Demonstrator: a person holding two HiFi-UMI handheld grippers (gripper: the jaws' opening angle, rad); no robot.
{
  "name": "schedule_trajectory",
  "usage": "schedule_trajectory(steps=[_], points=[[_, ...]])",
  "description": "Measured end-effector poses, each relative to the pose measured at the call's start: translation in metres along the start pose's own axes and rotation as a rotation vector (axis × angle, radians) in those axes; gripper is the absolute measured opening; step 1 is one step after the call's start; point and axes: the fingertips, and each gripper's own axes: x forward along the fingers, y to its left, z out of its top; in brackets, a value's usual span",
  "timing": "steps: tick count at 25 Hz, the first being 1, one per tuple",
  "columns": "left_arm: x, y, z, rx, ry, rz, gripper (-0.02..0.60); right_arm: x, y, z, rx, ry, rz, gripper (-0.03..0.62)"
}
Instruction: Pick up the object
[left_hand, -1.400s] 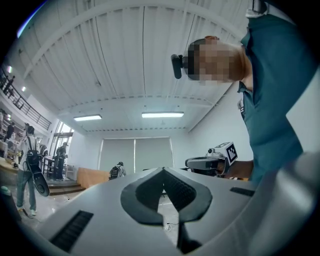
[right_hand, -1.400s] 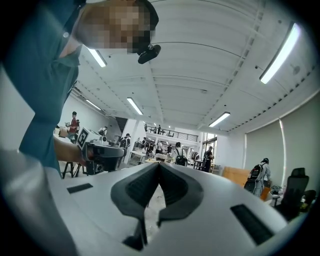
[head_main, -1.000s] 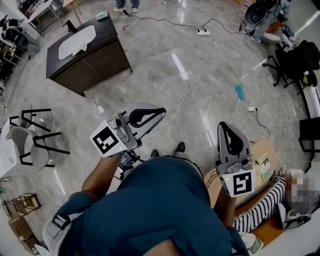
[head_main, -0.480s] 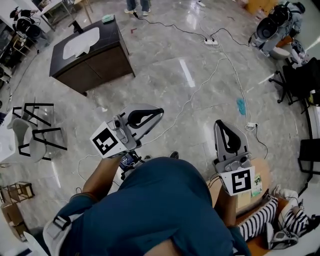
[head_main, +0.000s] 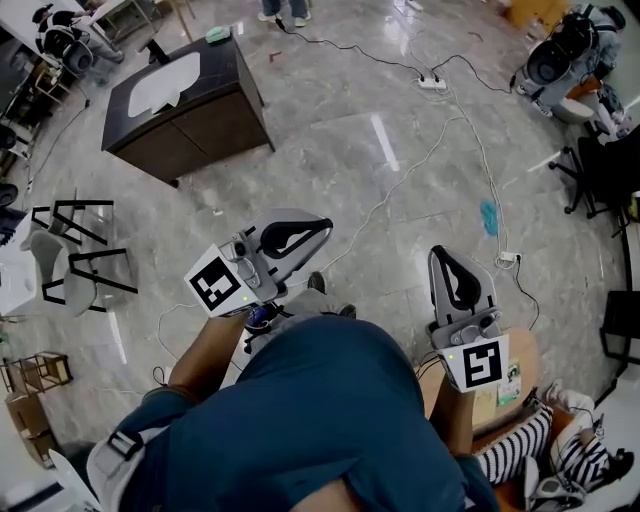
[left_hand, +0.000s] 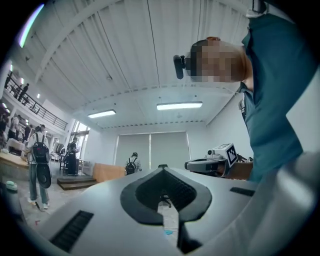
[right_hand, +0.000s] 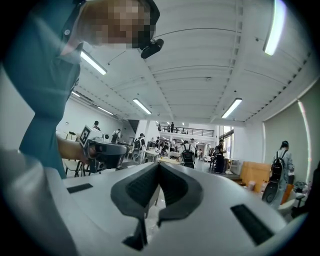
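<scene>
Two tongs are held out over the marble floor (head_main: 330, 130), low in the frame's centre. The left tongs (head_main: 322, 226) are clenched, jaws together on nothing. The right tongs (head_main: 447, 252) are likewise clenched and empty. Which object the task means cannot be told. A dark bench (head_main: 200, 120) with a white basin (head_main: 165, 85) stands upper left. A small blue item (head_main: 488, 215) lies on the floor at right, well apart from both.
</scene>
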Motion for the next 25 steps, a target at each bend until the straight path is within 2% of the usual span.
schedule_trajectory(steps=[3, 7, 12, 15, 20, 25], points=[[0.008, 0.022, 0.0, 0.006, -0.038, -0.004, 0.003, 0.019, -0.009, -0.003, -0.005, 0.004, -0.007, 0.014], [0.012, 0.048, 0.0, 0.004, -0.015, -0.034, 0.003, 0.043, -0.021, 0.007, -0.02, -0.006, -0.03, 0.014], [0.013, 0.089, 0.013, 0.025, -0.073, -0.043, 0.003, 0.081, -0.03, 0.017, -0.047, -0.021, -0.046, 0.014], [0.011, 0.109, 0.004, 0.004, -0.045, -0.058, 0.003, 0.102, -0.03, 0.018, -0.059, -0.022, -0.051, 0.014], [0.019, 0.133, -0.001, -0.004, -0.06, -0.074, 0.003, 0.12, -0.037, 0.007, -0.06, 0.006, -0.06, 0.014], [0.044, 0.159, -0.006, -0.003, -0.071, -0.046, 0.003, 0.13, -0.078, -0.005, -0.062, 0.014, -0.058, 0.014]])
